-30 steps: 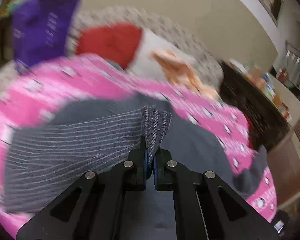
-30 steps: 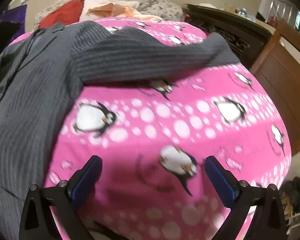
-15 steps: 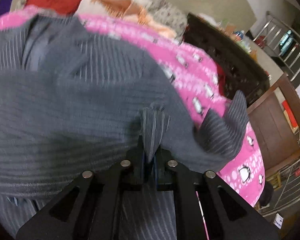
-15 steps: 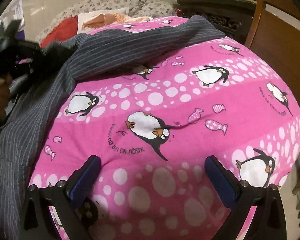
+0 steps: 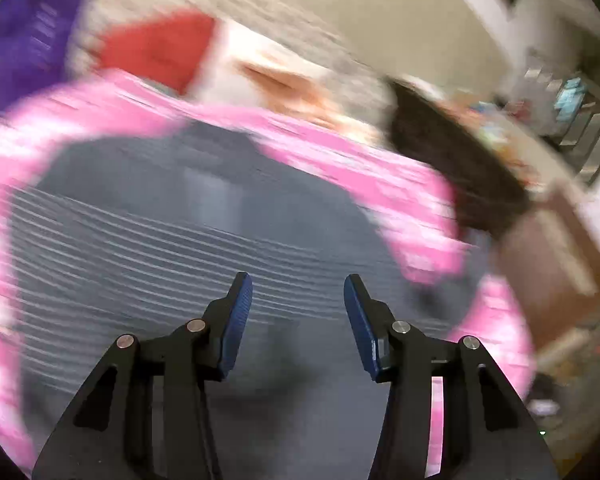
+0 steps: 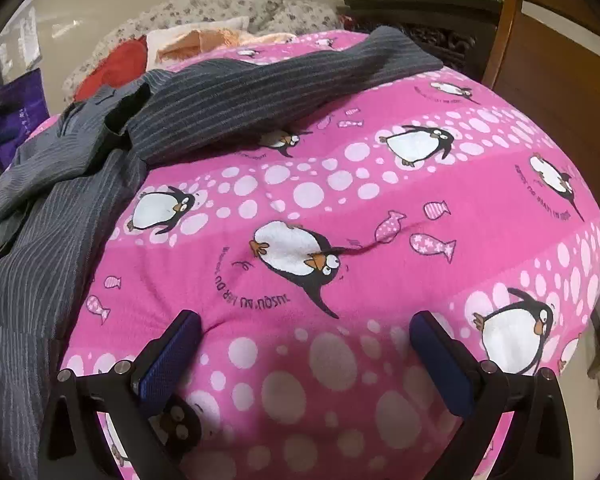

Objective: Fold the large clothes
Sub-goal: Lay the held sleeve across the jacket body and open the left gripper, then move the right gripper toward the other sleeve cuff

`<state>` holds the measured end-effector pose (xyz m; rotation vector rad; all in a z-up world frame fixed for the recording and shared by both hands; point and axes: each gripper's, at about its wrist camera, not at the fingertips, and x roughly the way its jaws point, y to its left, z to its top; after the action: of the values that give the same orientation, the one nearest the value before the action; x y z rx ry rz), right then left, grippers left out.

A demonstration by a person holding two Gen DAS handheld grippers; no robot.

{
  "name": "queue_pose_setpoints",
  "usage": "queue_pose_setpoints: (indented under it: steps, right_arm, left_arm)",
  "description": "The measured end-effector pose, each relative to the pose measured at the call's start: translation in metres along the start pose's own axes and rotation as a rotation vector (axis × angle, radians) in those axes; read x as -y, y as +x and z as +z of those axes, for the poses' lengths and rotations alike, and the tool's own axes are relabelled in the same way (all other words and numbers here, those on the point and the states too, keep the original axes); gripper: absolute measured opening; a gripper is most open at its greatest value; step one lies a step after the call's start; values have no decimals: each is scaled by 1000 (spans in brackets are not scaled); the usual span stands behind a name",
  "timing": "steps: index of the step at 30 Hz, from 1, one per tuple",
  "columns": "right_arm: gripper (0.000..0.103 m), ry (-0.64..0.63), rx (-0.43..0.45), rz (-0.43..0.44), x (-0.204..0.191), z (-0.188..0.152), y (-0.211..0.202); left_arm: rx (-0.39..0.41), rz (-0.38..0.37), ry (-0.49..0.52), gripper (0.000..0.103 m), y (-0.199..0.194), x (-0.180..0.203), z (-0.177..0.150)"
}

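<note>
- Left gripper (image 5: 298, 304) hangs over the grey shirt (image 5: 172, 240), jaws apart, nothing between them; that view is badly blurred.
- Right gripper (image 6: 306, 354) is spread wide over the pink blanket (image 6: 380, 208), empty too.
- The shirt lies on the blanket's left side, one sleeve (image 6: 284, 80) stretched across toward the far right.
- Red pillow (image 6: 116, 66) beyond.

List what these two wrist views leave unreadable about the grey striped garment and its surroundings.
- Left wrist view: motion blur smears the grey striped garment; its folds are unreadable.
- Right wrist view: the garment's left part is cut by the frame edge.
- Right wrist view: small print on the pink penguin-print blanket is too small.
</note>
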<state>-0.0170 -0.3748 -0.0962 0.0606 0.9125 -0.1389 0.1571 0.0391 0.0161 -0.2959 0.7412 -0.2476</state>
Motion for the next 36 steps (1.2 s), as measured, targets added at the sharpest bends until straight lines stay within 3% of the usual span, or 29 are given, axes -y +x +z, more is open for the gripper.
queue_pose_setpoints:
  steps: [2, 3, 6, 9, 12, 14, 15, 16, 17, 19, 24, 25, 26, 28, 32, 36]
  right_arm:
    - [100, -28, -12, -26, -5, 9, -7]
    - [91, -50, 19, -40, -11, 15, -15]
    - [89, -108, 147, -2, -34, 43, -44]
    - [88, -166, 228, 112, -73, 80, -59]
    - [77, -190, 234, 295, -114, 111, -55]
    - [65, -202, 213, 362, -142, 127, -42]
    - [58, -217, 202, 376, -154, 132, -35]
    - [50, -236, 187, 389, -170, 137, -24]
    - [48, -246, 172, 398, -180, 139, -15]
    - [37, -285, 147, 403, -198, 140, 6]
    - [35, -342, 21, 266, -207, 131, 65]
    - [34, -302, 8, 291, -197, 130, 71]
    - [33, -267, 7, 308, -191, 131, 70]
    - [19, -235, 15, 290, -186, 137, 62]
    - [19, -183, 118, 336, -186, 160, 44]
    - [19, -170, 96, 333, -203, 184, 60]
  left_arm:
    - [8, 209, -2, 47, -2, -45, 1]
    - [-7, 257, -27, 40, -1, -63, -2]
    - [-106, 351, -101, 36, 12, -108, -22]
    - [-117, 383, -62, 36, 18, -111, -45]
    - [-46, 406, -17, 40, 15, -108, -61]
    - [-36, 390, -46, 46, 14, -113, -64]
    - [-40, 390, -76, 68, 15, -120, -66]
    - [-67, 402, -134, 81, 18, -134, -67]
    - [-59, 365, -169, 81, 16, -142, -69]
    - [-57, 369, -165, 81, 16, -140, -63]
    - [-85, 460, -99, 83, 25, -130, -64]
    - [-86, 458, -100, 83, 26, -130, -64]
    - [-85, 456, -103, 83, 25, -130, -64]
    - [-82, 450, -109, 83, 24, -130, -65]
    - [-84, 468, -102, 83, 28, -130, -63]
    - [-87, 478, -98, 84, 29, -129, -62]
